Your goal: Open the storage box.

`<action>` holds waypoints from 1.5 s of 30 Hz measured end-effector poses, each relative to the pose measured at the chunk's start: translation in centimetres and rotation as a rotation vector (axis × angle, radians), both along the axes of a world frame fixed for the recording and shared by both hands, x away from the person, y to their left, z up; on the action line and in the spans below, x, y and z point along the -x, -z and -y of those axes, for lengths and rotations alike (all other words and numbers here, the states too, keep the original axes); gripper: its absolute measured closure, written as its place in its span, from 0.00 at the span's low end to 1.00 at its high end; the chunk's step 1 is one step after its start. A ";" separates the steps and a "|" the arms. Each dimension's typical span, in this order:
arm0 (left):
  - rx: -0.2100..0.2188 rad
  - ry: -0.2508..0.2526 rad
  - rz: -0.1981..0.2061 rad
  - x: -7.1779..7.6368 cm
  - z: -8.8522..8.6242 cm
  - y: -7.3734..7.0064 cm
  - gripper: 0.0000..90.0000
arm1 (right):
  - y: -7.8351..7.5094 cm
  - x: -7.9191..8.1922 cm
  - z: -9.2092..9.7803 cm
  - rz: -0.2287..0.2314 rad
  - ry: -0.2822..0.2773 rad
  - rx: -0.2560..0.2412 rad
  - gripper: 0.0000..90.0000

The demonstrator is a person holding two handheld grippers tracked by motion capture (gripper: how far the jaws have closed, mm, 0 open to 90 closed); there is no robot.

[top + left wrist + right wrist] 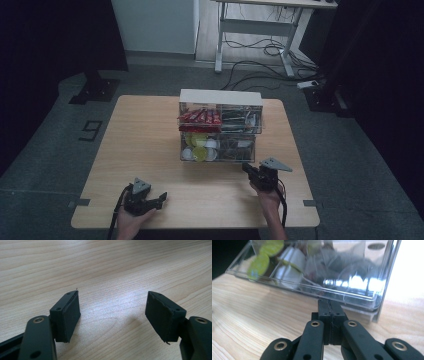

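Note:
A clear drawer organiser [220, 97] with a white top stands at the middle of the wooden table [145, 145]. Its upper left drawer holds red packets [200, 117]; the lower left holds green and white capsules [199, 148]. My right gripper [246, 168] is shut, its tips against the bottom front edge of the lower right drawer [352, 277], which holds dark sachets. In the right gripper view the pads [329, 307] press together with nothing between them. My left gripper [161, 199] rests near the table's front left, open [112, 307] over bare wood.
The organiser's upper right drawer [241, 121] holds dark items. A desk frame [255, 30] with cables on the floor stands behind the table. Bare table top lies to the left and in front of the organiser.

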State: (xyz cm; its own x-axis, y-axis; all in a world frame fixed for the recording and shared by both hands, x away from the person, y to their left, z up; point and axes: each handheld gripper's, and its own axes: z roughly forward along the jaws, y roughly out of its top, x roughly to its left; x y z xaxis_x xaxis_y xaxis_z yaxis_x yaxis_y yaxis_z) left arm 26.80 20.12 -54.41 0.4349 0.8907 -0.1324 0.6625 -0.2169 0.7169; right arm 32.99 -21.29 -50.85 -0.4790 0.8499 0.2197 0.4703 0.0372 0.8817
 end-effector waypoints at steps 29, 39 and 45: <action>0.003 -0.003 -0.002 0.0 0.1 0.1 0.31 | -2.0 0.2 0.2 0.052 0.026 -0.026 0.99; 0.012 -0.001 0.003 0.0 -0.2 -0.2 0.32 | -3.1 -0.1 -0.2 0.063 0.021 -0.023 0.99; 0.022 -0.001 0.010 0.1 -0.3 -0.3 0.32 | -4.2 -0.4 -0.1 0.071 0.025 -0.036 0.99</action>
State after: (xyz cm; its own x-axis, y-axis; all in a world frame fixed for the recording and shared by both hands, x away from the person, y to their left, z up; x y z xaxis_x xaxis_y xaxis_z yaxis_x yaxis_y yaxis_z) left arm 26.72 20.40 -54.09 0.4352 0.8880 -0.1483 0.6559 -0.1999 0.7279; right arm 33.38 -21.23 -46.61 -0.4736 0.8538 0.2163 0.4066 -0.0059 0.9136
